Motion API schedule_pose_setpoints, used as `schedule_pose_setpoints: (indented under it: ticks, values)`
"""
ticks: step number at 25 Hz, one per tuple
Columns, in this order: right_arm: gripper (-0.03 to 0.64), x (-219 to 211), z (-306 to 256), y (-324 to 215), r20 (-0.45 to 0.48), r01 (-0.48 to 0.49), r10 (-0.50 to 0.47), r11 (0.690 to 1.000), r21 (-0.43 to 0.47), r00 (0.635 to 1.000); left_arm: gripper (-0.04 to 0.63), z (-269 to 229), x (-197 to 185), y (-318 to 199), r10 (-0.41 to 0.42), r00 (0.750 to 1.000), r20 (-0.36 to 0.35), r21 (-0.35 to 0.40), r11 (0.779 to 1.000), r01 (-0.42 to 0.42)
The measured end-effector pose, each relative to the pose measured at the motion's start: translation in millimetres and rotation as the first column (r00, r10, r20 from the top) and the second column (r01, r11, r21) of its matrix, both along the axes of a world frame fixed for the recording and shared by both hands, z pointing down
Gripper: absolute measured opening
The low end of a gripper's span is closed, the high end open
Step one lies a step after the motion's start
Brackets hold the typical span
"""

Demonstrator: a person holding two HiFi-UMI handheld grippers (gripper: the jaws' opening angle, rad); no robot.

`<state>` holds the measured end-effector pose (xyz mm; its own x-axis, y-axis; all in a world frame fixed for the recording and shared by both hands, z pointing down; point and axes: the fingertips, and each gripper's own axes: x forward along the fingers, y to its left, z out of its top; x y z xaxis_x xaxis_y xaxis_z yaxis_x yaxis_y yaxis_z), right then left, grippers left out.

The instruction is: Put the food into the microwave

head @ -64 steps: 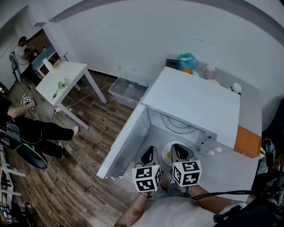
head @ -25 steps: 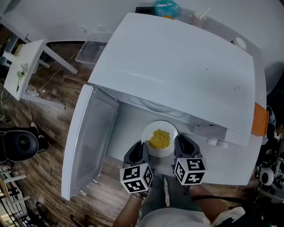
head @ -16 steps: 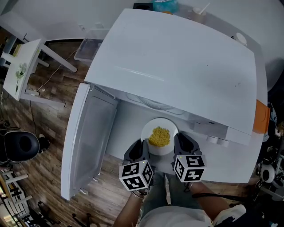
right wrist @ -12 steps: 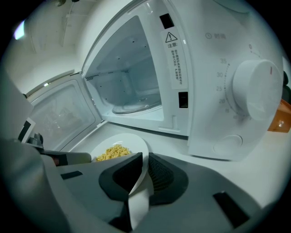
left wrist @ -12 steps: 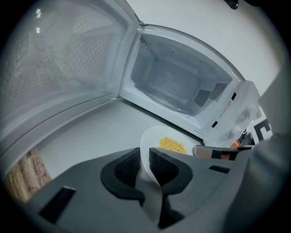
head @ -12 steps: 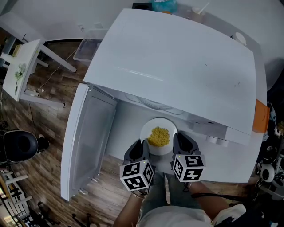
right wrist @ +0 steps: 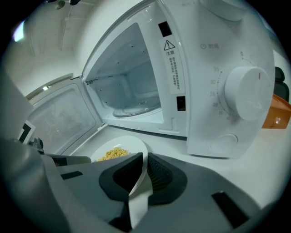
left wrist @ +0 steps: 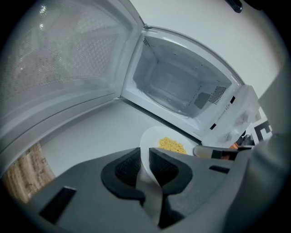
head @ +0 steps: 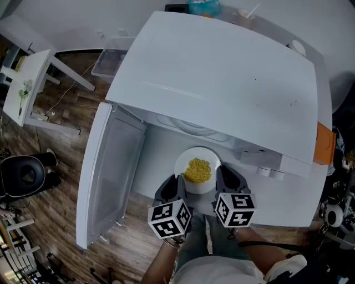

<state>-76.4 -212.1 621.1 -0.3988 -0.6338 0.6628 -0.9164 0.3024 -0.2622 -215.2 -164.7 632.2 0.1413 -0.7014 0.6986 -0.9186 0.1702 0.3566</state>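
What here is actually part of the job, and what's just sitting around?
Part of the job:
- plate of yellow food
- left gripper and right gripper, each clamped on the plate's rim
- microwave, its door open

Just lying about:
- plastic bin on the floor
- white table
- teal bag
- cup with straw

The right gripper (right wrist: 144, 170) clamps the rim of a white plate (right wrist: 132, 144) of yellow food (right wrist: 113, 154) before the open microwave (right wrist: 150, 86), its dial (right wrist: 245, 93) at right.
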Motion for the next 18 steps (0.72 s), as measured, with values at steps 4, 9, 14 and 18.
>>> schedule_pose_setpoints:
  ticks: [4, 9, 14, 18]
  values:
    - [0.041, -2, -8, 1, 0.006, -0.001, 0.001, 1.000, 0.015, 1.000, 0.060, -7, -3, 0, 0.000, 1.000, 0.006, 0.016, 1.000, 0.000]
    - [0.041, -6, -20, 3, 0.018, -0.007, 0.007, 0.999, 0.034, 1.000, 0.060, -21, -8, -2, -0.004, 1.000, 0.010, 0.043, 0.999, 0.004]
    - [0.041, -11, -32, 6, 0.027, -0.009, 0.007, 0.999, 0.047, 1.000, 0.058, -35, -14, -3, -0.010, 1.000, 0.013, 0.069, 0.998, 0.009]
    - [0.041, -15, -41, 5, 0.037, -0.014, 0.012, 0.998, 0.063, 0.999, 0.058, -44, -19, -5, -0.015, 1.000, 0.010, 0.085, 0.996, 0.014]
